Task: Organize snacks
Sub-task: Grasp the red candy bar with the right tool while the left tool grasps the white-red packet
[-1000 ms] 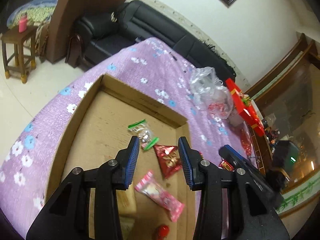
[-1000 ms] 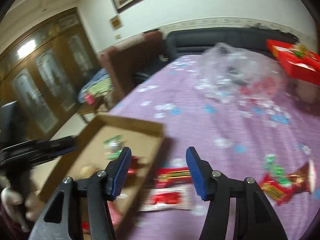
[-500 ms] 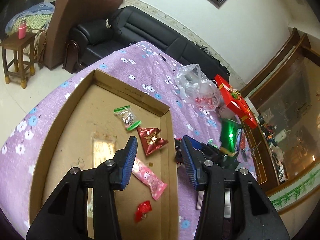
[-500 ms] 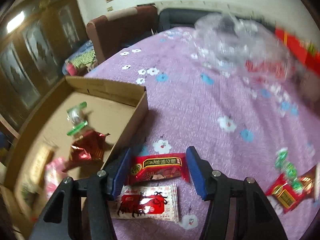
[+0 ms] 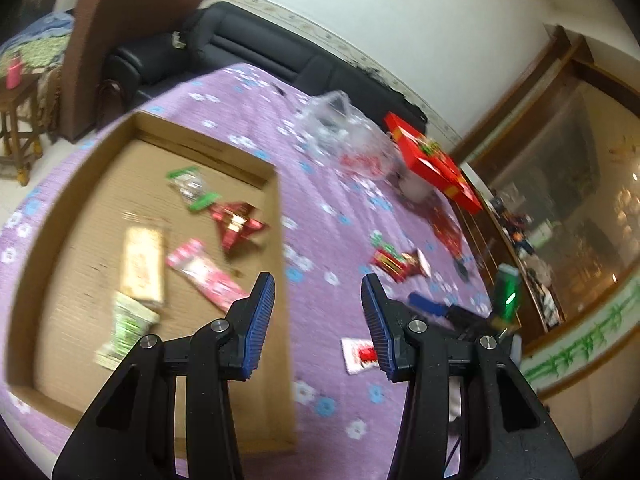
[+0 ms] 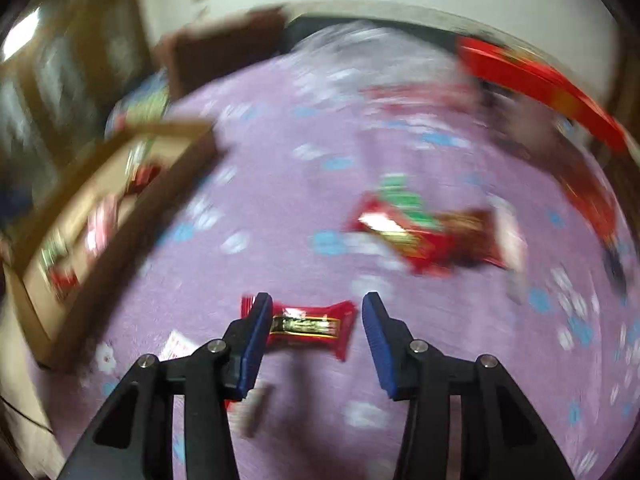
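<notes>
A shallow cardboard box (image 5: 276, 216) lies on the purple flowered cloth and holds several wrapped snacks, among them a pink packet (image 5: 204, 272) and a red foil one (image 5: 236, 222). My left gripper (image 5: 318, 304) hangs open and empty over the cloth just right of the box's right wall. My right gripper (image 6: 317, 316) is low over a red packet with a gold label (image 6: 316, 326). Its jaws are closing with the packet between them. The right pad stands clear of the wrapper. A white and red packet (image 5: 358, 354) lies close by.
A small heap of red and green snacks (image 6: 420, 232) lies further out on the cloth (image 6: 280, 208). A clear plastic bag (image 5: 344, 140) and a red gift box (image 5: 432, 164) stand at the far side. A black sofa (image 5: 260, 52) lies beyond the table, a wooden cabinet to the right.
My left gripper has swung right, from above the box's snacks to beside its right wall. My right gripper has dropped towards the red packet, and its jaws have narrowed around it.
</notes>
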A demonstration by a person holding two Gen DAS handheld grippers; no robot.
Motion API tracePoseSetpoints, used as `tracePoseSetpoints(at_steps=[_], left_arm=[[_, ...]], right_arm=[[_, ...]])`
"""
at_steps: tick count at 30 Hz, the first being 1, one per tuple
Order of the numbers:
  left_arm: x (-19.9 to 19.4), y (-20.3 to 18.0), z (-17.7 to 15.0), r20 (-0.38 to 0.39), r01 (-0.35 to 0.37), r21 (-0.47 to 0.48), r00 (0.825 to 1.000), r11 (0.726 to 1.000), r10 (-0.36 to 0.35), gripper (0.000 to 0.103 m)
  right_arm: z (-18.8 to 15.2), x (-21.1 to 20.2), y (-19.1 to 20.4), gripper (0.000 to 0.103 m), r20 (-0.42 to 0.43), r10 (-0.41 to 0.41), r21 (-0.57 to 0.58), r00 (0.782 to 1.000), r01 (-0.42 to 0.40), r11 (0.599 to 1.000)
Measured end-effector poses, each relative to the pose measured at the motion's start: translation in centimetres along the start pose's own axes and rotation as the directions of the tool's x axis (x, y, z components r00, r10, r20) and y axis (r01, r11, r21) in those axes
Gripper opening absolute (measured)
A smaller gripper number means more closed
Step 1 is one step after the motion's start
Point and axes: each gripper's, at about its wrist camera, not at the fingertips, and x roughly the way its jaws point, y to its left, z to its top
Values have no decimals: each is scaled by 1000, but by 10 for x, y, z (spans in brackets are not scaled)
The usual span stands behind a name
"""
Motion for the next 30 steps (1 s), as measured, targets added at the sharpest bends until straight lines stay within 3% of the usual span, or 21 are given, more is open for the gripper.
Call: tracePoseSetpoints(at_steps=[3,10,17,23,26,27,29,30], left_arm=[[8,-17,-9,-29,16,35,999,999,-15,45],[32,-52,-37,-111,19,116,994,993,-6,45],[43,-69,-57,-149,-25,229,987,973,60,45],[50,-70,-62,-167,-24,233,984,972,65,45],[53,-77,-66,-171,-22,278,983,960,72,45],[54,-79,-67,-170,-24,298,982,954,78,45],[58,-85,-70,-165,-32,352,982,936,96,45],[62,-88,-71,-166,-39,386,980,922,111,45]], right_arm=[[-6,-26,-37,52,50,44,123,998,-49,991],[-20,-18,-25,52,-12,115,80,993,-113,990],[-15,13,-17,52,-87,301,254,950,-271,929],[9,33,-11,52,-91,206,269,974,-175,947],[13,37,2,51,-91,119,195,989,-100,976],[13,37,8,48,-95,84,157,992,-69,985],[8,34,16,22,-102,6,79,995,2,997],[5,32,15,22,-104,5,67,995,2,998]])
